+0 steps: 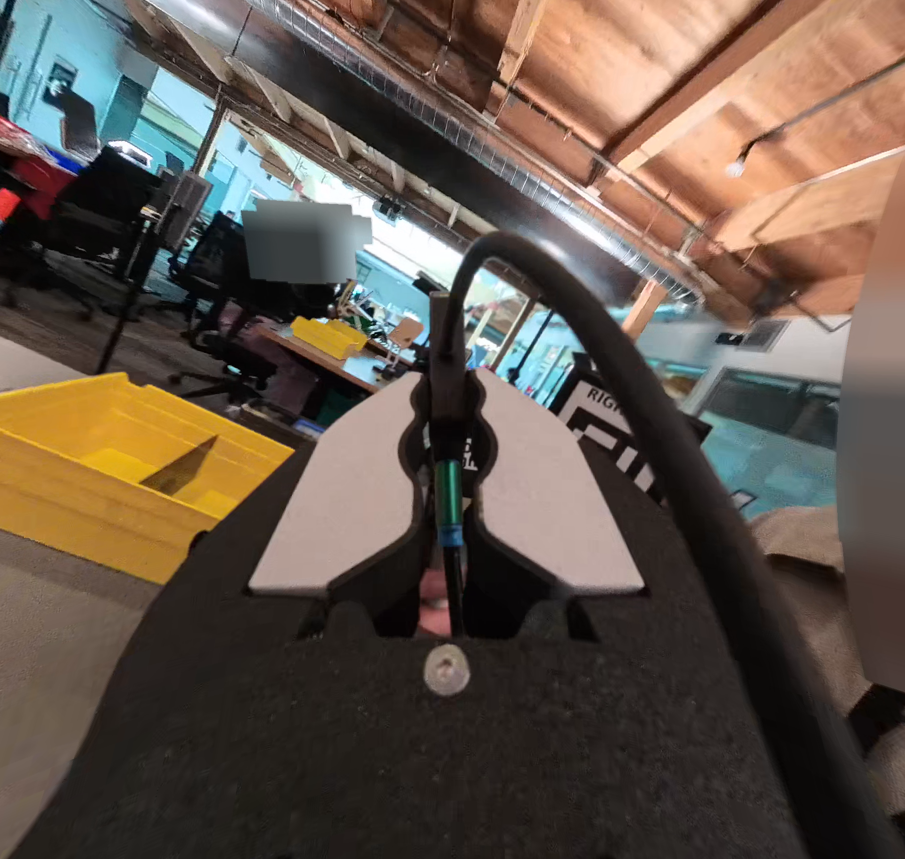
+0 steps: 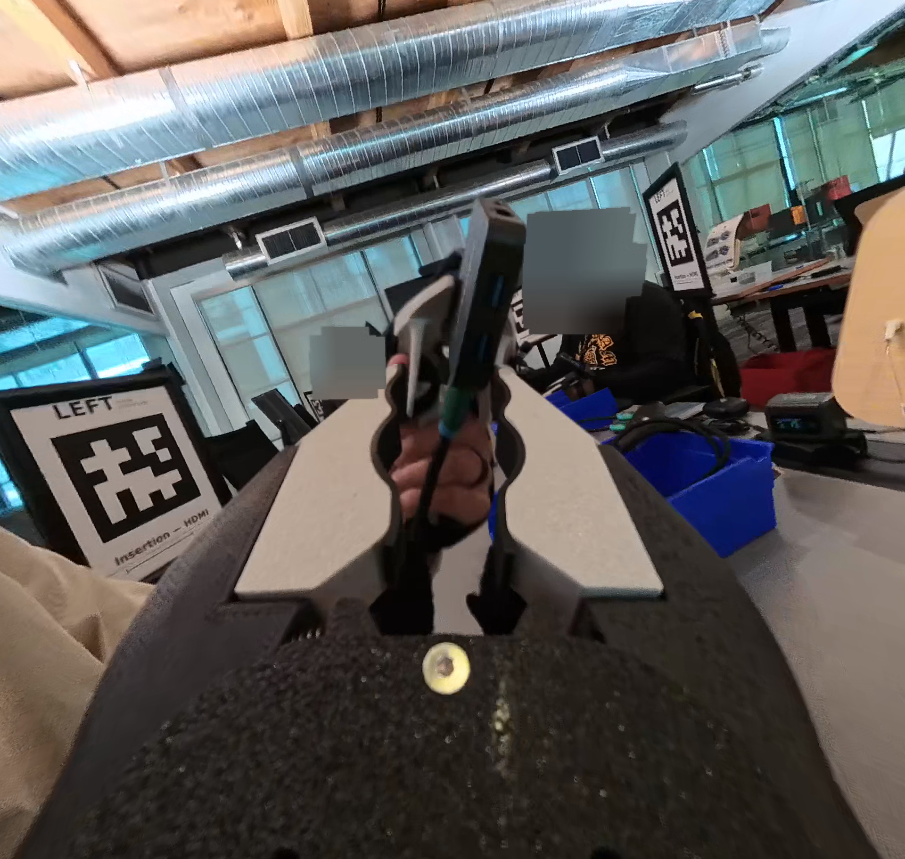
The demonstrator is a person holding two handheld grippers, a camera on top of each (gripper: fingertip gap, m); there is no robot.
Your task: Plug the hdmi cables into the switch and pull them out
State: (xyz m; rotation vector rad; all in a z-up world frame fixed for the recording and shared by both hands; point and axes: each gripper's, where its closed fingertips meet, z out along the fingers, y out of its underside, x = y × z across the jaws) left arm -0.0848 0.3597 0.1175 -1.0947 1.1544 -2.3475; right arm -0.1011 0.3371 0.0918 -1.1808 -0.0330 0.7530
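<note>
Two grey fingers of the left gripper [image 1: 446,395] stand close together in the left wrist view, clenched on the dark body of the switch [image 1: 443,346], which rises upright out of the gap between them. Below the grip a green collar [image 1: 446,490] with a blue band leads into a thin black lead running down toward the gripper base. A thick black HDMI cable [image 1: 612,346] arches up beside the switch and sweeps down to the right edge of the view. On the left, a yellow bin [image 1: 98,473] sits on the grey table [image 1: 49,639]. In the right wrist view, the right gripper [image 2: 445,409] has its fingers well apart with nothing pressed between them. Beyond their tips the switch [image 2: 485,297] is tilted, showing blue ports along its edge, pinched by the left gripper [image 2: 431,321], with a hand [image 2: 440,478] below it. A blue bin [image 2: 710,488] holding dark cable lies on the table to the right, and a marker sign [image 2: 122,473] stands at left.
</note>
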